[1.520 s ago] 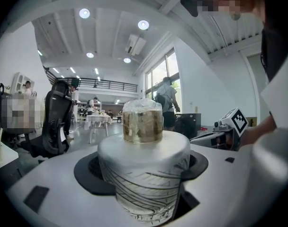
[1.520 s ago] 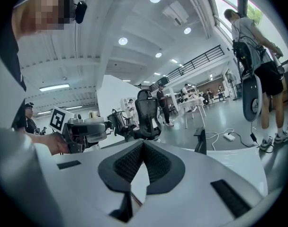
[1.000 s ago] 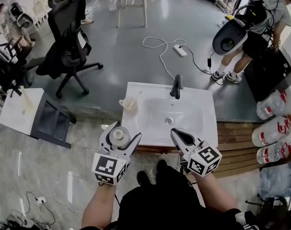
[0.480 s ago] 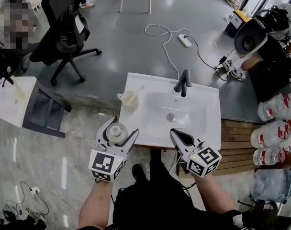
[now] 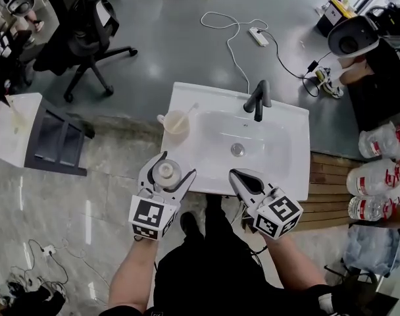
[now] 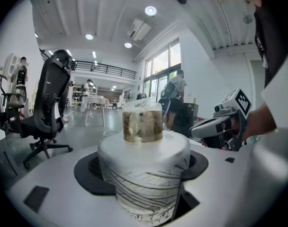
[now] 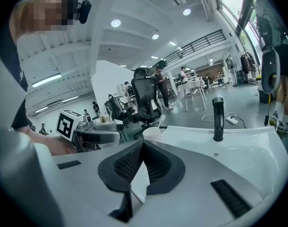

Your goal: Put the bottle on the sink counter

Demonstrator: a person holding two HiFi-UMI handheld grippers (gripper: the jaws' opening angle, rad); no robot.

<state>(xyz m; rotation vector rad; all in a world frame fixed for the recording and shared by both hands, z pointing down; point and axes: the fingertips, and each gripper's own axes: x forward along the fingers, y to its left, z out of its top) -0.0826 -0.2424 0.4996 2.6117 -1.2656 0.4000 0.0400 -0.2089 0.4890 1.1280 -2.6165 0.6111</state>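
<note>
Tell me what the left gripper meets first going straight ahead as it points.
Probably the front-left corner of the sink counter, then the cup. The left gripper, shut on the bottle, may pass above the rim; height is unclear.

White bottle (image 6: 143,174) with thin black lines, gold cap (image 6: 142,125); white sink (image 5: 297,151); black tap (image 5: 258,100).

The white bottle (image 5: 165,171) is sitting in the left gripper (image 5: 175,166) at the white sink counter's (image 5: 187,97) front-left corner, translucent plastic cup (image 5: 176,122) standing behind it.

Bright, even ceiling light (round spots overhead); both gripper views bend strongly at edges.
</note>
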